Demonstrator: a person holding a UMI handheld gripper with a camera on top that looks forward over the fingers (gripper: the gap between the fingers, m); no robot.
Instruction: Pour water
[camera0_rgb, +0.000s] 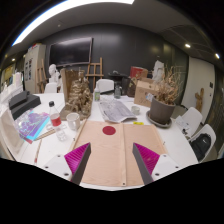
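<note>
My gripper (112, 152) is open above a pale wooden board (110, 158) on a white table, with nothing between its magenta pads (147, 156). Only the bare board lies between the fingers. Beyond the fingertips, a small dark red disc (109, 129) lies at the board's far edge. Left of the board stands what looks like a clear glass (73, 133). A small container with a red top (57, 122) stands further left. I cannot make out any water.
A dark pot holding dry twigs (161, 110) stands at the table's far right. A large glass jar (78, 100) and crumpled cloth (117, 109) sit behind the board. A colourful book (33, 126) lies left. White chairs (192, 122) stand right.
</note>
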